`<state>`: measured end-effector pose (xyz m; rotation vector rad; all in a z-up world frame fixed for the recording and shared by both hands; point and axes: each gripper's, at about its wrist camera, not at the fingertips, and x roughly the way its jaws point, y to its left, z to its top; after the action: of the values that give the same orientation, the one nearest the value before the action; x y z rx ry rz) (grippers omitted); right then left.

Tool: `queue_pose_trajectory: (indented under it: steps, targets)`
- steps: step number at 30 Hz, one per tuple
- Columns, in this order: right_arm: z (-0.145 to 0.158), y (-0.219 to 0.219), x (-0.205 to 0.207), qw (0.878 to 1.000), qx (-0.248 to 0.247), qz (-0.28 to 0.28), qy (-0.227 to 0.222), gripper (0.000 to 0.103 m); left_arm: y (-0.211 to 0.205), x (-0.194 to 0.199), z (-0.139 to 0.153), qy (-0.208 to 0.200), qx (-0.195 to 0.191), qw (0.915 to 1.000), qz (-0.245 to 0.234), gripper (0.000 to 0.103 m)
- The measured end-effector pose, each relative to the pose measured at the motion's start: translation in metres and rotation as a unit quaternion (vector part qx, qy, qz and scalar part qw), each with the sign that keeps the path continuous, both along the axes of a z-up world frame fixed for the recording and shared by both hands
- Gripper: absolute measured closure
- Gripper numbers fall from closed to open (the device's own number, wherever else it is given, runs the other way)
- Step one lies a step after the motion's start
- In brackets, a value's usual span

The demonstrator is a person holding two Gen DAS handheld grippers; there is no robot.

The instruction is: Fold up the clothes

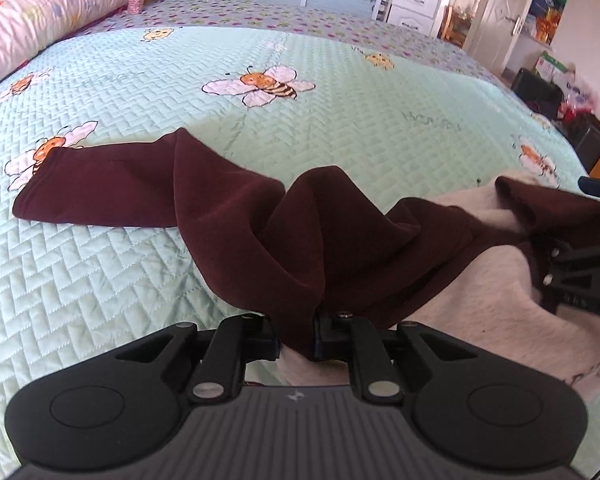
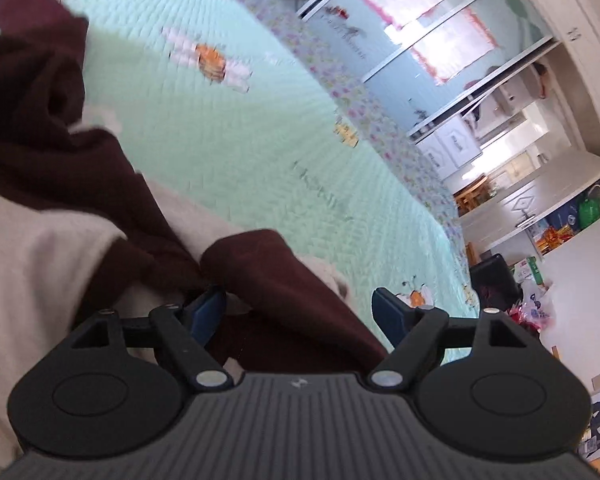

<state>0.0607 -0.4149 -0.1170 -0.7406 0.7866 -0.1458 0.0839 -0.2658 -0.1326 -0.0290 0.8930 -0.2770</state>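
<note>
Left fingers (image 1: 320, 336) pinching maroon garment (image 1: 260, 216), right fingers (image 2: 388, 312) spread, sleeve (image 1: 96, 188) lying leftward

Garment: dark maroon fleece garment (image 1: 236, 208) with a pale cream-grey inner side (image 1: 500, 292).
Bedspread: mint-green quilted bedspread (image 1: 100, 264), herringbone stitching, printed orange-and-white cartoon bees, floral-dotted lilac border.
Tools: black-bodied left tool (image 1: 296, 340); right tool (image 2: 300, 312) with blue fingers (image 2: 388, 312).
</note>
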Motion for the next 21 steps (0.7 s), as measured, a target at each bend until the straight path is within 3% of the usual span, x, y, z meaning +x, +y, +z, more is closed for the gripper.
queue_pose_trajectory:
  steps: [1,3,6,10,13,16,17,18,21]
  targets:
    - [-0.002,-0.005,0.004,1.0,0.011,-0.008,0.008,0.045,-0.001,0.001,-0.002,0.002,0.003,1.0,0.0,0.088]
    - [-0.001,-0.016,0.01,0.999,0.037,-0.031,0.014,0.061,-0.004,0.003,-0.003,0.002,0.01,0.9999,-0.003,0.087]
    - [0.011,-0.035,0.011,0.995,0.074,-0.071,-0.005,0.073,-0.009,0.004,-0.006,-0.006,0.027,0.9996,-0.008,0.087]
    - [0.029,-0.078,0.004,0.98,0.111,-0.157,-0.048,0.076,-0.012,0.007,-0.009,-0.007,0.035,0.9993,-0.011,0.086]
    - [0.032,-0.132,-0.011,0.947,0.15,-0.274,-0.074,0.087,-0.011,0.009,-0.011,-0.006,0.037,0.9992,-0.014,0.085]
    - [0.035,-0.183,-0.039,0.889,0.214,-0.396,-0.085,0.086,-0.013,0.009,-0.012,-0.007,0.043,0.9989,-0.019,0.084]
    - [0.041,-0.182,-0.052,0.883,0.227,-0.4,-0.092,0.086,-0.014,0.009,-0.013,-0.009,0.045,0.9987,-0.021,0.084]
    - [0.047,-0.176,-0.064,0.883,0.237,-0.393,-0.101,0.086,-0.014,0.01,-0.013,-0.009,0.047,0.9986,-0.023,0.084]
    - [0.062,-0.116,-0.061,0.927,0.227,-0.281,-0.1,0.076,-0.014,0.012,-0.015,-0.006,0.045,0.9987,-0.025,0.082]
